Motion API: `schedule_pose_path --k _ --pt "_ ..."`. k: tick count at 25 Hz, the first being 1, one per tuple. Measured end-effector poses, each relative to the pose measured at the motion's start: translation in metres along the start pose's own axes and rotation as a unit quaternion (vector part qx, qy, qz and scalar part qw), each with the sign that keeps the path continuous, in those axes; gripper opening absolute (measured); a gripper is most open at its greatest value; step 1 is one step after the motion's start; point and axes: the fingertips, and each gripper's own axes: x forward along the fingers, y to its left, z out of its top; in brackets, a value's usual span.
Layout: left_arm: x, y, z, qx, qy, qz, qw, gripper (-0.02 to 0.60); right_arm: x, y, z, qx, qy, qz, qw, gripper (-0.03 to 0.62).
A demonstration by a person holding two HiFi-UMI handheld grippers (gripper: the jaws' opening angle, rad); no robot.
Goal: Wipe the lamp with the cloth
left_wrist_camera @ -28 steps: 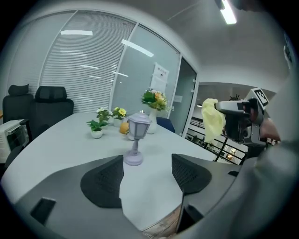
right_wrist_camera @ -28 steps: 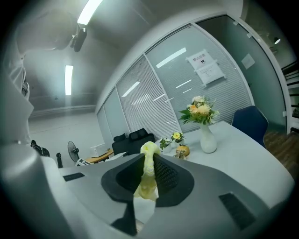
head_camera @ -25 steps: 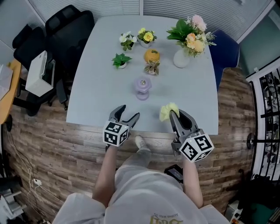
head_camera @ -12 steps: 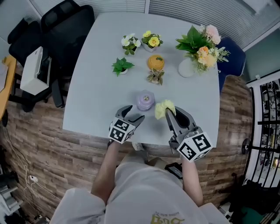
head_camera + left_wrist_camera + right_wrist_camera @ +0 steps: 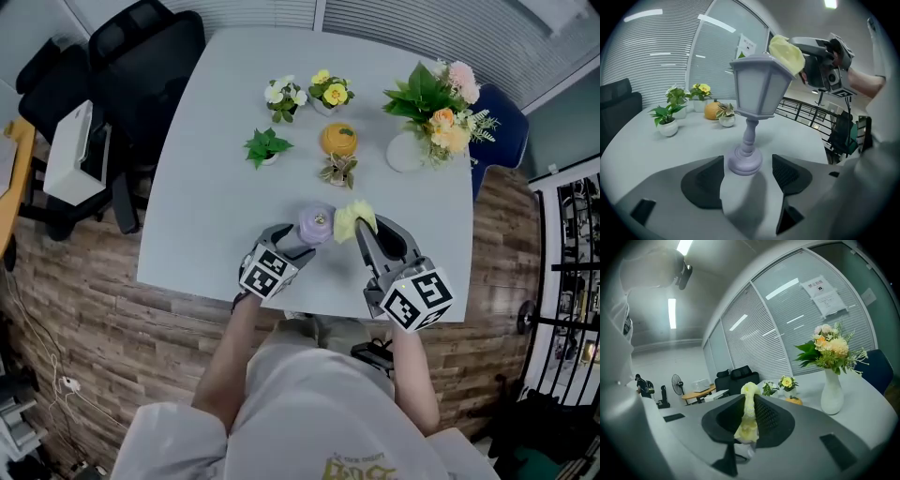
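Observation:
A small lilac lantern-shaped lamp [image 5: 316, 225] stands near the front of the grey table [image 5: 216, 187]. In the left gripper view its round base [image 5: 744, 161] sits between the jaws of my left gripper [image 5: 749, 176], which is open, with a pad on either side and a small gap to each. My right gripper [image 5: 364, 232] is shut on a yellow cloth [image 5: 354, 218]. The cloth [image 5: 786, 54] rests against the upper right corner of the lamp's [image 5: 757, 91] top. In the right gripper view the cloth [image 5: 749, 416] is pinched upright between the jaws; the lamp is hidden there.
Behind the lamp stand three small potted plants [image 5: 264, 146], an orange pumpkin ornament [image 5: 338, 139] and a white vase of flowers [image 5: 405, 153]. A black office chair [image 5: 141, 47] is at the far left, a blue chair [image 5: 497, 122] at the right. The table's front edge lies just under both grippers.
Both grippers moved forward to the lamp. The left jaws now stand around its base, and the cloth in the right gripper has come up against its top.

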Motion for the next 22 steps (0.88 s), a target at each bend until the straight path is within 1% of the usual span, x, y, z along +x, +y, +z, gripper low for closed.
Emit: schedule_pose_path --k 3,6,14,19,22 --pt "0.007 0.000 -0.001 0.015 0.009 -0.006 0.9998 0.302 0.008 0.001 0.001 -0.004 0.004 0.005 1.000 0.064" --pt "0.015 0.002 -0.005 0.030 0.019 -0.006 0.9994 0.302 0.018 0.000 0.000 -0.006 0.010 0.019 1.000 0.064" --pt "0.026 0.007 -0.006 0.047 0.031 0.010 0.9984 0.299 0.053 0.005 -0.016 -0.019 0.052 0.067 0.996 0.064" --pt "0.024 0.008 -0.003 0.048 0.020 0.017 0.9985 0.288 0.065 0.004 -0.024 -0.020 0.070 0.082 0.994 0.064" --pt "0.025 0.007 -0.001 0.060 0.017 0.016 0.9979 0.288 0.069 0.003 -0.025 -0.024 0.076 0.089 0.993 0.064"
